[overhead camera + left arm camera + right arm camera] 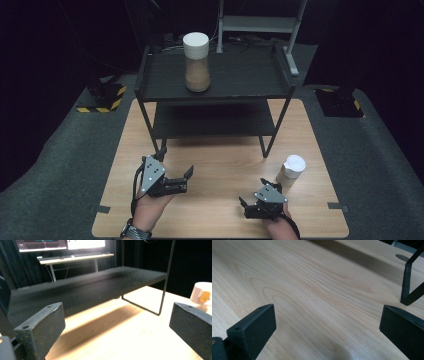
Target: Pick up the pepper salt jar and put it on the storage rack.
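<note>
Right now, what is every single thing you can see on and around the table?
Tall clear jar with white lid: one, brown filling, on the rack's top shelf.
Small jar with white lid: one, on the table at the right, near the right gripper.
Black two-shelf metal rack: one, at the table's far side.
Light wooden table: one, on grey floor.
Lit monitors on a white desk: behind the rack.
Left gripper: black, open, held over the table's left.
Right gripper: black, open, near edge.

A wooden desk (220, 200) carries a black two-tier shelf (240, 75). A tall white-lidded jar (196, 61) stands on its top tier. Lit monitors (62, 244) sit beyond.
</note>
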The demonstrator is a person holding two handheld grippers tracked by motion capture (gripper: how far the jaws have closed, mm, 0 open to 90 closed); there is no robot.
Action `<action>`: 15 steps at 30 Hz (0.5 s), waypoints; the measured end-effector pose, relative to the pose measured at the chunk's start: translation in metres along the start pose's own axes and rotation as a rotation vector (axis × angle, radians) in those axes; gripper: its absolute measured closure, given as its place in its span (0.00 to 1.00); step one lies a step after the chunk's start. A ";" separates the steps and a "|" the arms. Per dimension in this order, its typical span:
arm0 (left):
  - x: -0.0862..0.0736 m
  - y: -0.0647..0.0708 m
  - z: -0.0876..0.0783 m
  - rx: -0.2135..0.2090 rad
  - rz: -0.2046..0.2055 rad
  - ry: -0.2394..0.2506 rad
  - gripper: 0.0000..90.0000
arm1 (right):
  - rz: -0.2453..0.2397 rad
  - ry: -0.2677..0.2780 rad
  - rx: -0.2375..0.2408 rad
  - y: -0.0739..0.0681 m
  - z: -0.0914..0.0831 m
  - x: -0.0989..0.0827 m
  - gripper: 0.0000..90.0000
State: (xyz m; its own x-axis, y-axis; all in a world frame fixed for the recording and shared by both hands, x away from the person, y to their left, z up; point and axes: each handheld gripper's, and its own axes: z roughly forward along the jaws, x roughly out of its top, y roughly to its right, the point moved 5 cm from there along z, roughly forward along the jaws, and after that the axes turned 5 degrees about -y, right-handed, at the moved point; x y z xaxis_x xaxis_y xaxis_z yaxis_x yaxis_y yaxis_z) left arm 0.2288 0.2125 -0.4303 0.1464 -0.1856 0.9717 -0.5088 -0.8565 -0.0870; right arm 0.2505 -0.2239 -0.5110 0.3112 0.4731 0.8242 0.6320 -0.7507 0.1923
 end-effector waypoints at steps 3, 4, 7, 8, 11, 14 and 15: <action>-0.012 0.001 0.001 0.001 -0.005 -0.009 0.00 | -0.001 0.001 -0.001 0.000 0.000 0.000 0.00; -0.012 0.001 0.001 0.001 -0.005 -0.009 0.00 | -0.001 0.001 -0.001 0.000 0.000 0.000 0.00; -0.022 0.001 0.002 0.000 -0.004 -0.025 0.00 | 0.000 0.000 -0.002 0.000 0.000 0.000 0.00; -0.025 0.001 0.002 -0.001 -0.007 -0.032 0.00 | 0.000 0.000 -0.002 0.000 0.000 0.000 0.00; -0.036 0.002 0.004 0.002 -0.012 -0.053 0.00 | 0.002 0.000 -0.003 0.000 0.000 0.000 0.00; -0.044 0.001 0.005 0.005 -0.015 -0.078 0.00 | 0.002 -0.001 -0.005 -0.001 0.000 0.000 0.00; -0.047 0.001 0.006 0.006 -0.017 -0.086 0.00 | 0.002 -0.001 -0.006 -0.001 0.000 0.000 0.00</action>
State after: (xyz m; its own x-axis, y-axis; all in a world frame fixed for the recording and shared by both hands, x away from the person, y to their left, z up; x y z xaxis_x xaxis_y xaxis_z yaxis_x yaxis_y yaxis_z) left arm 0.2262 0.2176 -0.4776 0.2270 -0.2118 0.9506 -0.5009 -0.8625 -0.0726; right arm 0.2501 -0.2232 -0.5110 0.3134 0.4721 0.8240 0.6273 -0.7543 0.1936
